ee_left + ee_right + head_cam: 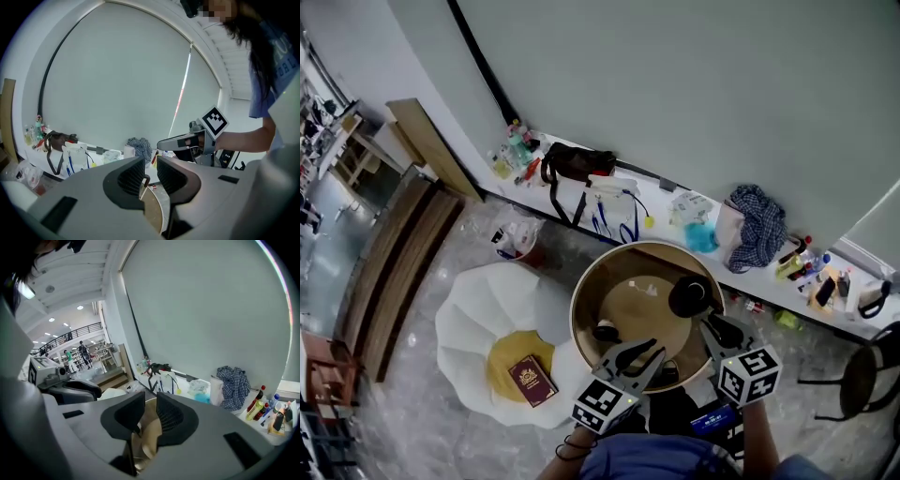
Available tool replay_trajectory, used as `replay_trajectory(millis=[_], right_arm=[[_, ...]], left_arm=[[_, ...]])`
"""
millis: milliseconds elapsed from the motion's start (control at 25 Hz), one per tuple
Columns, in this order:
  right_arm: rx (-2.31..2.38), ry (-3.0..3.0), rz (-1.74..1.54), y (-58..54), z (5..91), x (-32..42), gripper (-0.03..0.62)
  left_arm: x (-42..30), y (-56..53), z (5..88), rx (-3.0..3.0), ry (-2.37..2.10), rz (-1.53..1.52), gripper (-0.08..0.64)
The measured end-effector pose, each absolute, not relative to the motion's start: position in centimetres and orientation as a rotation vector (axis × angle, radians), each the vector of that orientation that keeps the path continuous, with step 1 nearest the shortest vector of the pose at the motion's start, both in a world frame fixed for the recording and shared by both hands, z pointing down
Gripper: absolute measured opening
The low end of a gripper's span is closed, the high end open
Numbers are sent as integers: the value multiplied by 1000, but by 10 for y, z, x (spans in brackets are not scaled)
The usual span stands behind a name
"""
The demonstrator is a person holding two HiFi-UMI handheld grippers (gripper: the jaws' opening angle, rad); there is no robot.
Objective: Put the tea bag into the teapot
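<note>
Two ribbed-jawed tools, left tool [150, 169] and right tool [151, 405], each narrowly apart, empty; round tan counter [642, 316] bears a rounded black teapot [689, 296].

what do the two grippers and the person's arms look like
The left gripper and the right gripper both have grey plastic bodies, with black ribbed pads lining the jaws. Each carries a white cube printed with black square markers. The person wears a blue short-sleeved shirt and a thin dark band on the left wrist.
</note>
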State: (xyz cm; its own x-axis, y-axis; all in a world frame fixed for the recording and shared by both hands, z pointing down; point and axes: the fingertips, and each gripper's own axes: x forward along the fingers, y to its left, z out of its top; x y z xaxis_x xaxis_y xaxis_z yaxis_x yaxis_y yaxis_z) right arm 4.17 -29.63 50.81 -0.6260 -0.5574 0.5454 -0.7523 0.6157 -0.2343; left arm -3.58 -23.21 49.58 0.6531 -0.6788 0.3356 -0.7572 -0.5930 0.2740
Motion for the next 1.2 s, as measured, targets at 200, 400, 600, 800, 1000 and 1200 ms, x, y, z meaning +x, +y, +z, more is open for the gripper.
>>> replay_trajectory(millis=[200,400,600,800,1000,1200], right_arm=[[1090,-2444,624,-256,488,35,83],[1157,-2451,608,-214,474,29,80],[1192,-2441,611,-169,473,21,77],[1184,-2421,584,-129,467,14,71],[1186,-2415,579,-112,458,17,67],[1177,-2417,573,-99,450,23,61]], left_arm=[[-43,-198,479,2521,-1113,258,75],[-57,-165,470,2577,-1089,281,75],[-71,-125,472,2590,-1056,278,75],[-73,-85,482,2562,-1001,263,75],[-73,-79,479,2566,-1018,226,75],[-63,-75,466,2572,-1033,197,75]])
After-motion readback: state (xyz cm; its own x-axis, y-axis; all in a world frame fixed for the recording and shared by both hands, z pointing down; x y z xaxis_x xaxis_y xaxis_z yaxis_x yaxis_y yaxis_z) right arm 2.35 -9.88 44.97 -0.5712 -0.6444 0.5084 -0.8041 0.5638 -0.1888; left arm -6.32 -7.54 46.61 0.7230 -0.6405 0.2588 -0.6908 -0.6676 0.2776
